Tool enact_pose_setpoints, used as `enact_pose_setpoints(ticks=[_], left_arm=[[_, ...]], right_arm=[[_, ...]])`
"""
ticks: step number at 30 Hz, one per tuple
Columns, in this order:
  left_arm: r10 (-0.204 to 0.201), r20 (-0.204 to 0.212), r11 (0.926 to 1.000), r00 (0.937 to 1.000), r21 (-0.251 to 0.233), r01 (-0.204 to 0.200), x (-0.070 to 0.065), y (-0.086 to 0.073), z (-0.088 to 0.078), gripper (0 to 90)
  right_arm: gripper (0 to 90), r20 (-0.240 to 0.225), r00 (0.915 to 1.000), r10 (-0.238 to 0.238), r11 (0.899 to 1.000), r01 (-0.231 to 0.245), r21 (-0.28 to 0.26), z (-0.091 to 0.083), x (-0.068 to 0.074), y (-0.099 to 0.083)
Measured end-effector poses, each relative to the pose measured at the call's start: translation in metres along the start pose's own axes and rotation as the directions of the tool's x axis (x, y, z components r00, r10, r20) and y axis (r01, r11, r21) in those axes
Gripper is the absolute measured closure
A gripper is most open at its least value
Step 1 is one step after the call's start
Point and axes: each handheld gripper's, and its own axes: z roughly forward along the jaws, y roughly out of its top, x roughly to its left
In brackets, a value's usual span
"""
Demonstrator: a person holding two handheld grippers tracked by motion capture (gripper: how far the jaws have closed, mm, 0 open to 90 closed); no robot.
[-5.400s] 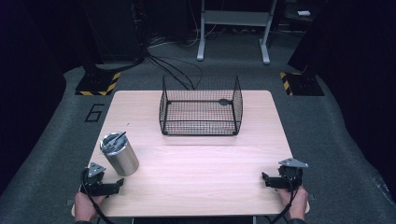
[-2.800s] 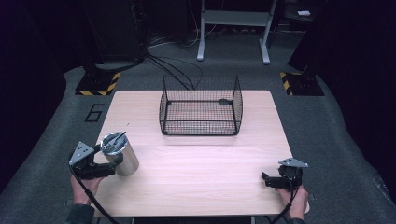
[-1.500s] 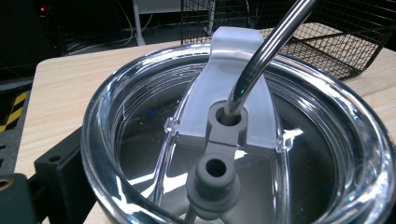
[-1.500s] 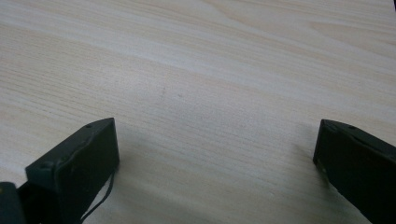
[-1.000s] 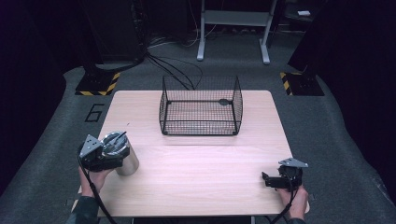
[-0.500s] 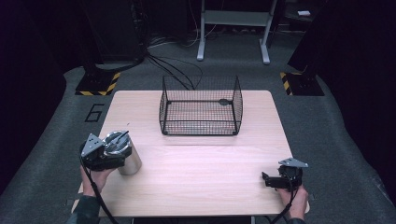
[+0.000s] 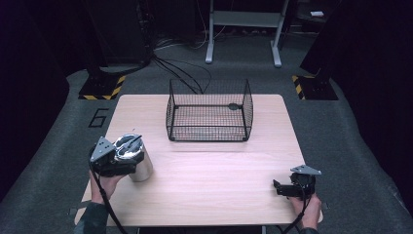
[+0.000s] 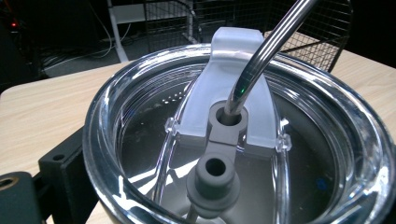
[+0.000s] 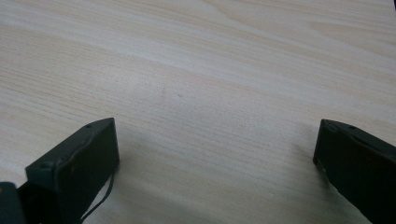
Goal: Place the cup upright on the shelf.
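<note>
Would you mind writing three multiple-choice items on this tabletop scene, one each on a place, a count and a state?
1. Where does the steel tumbler stand on the table?
A. inside the wire basket
B. near the left front corner
C. at the right edge

2. How many wire baskets are on the table?
A. one
B. two
C. three

3. How do the right gripper jaws stand?
A. shut on a spoon
B. shut on the tumbler
C. open, nothing between them

Answers: 1 B, the high view shows the tumbler at the left front beside the left gripper. 2 A, a single black mesh basket sits at the far middle. 3 C, the right gripper view shows bare wood between widely parted jaws.
</note>
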Motion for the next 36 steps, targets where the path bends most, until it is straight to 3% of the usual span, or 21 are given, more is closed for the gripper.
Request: enact_pose_setpoints(ticks=[21,36], left_arm=[[0.06,0.078,0.9982,0.9951,-0.001,-0.061,-0.027,0.023,0.019,3.6],[0.09,0.145,0.9957,0.9853,0.007,-0.092,-0.047,0.04,0.034,3.6]], right_arm=[[0.0,-0.002,1.0,0.0,1.0,0.0,0.005,0.001,0.001,0.001],[0.0,-0.001,1.0,0.004,1.0,-0.004,0.003,0.001,0.001,0.001]])
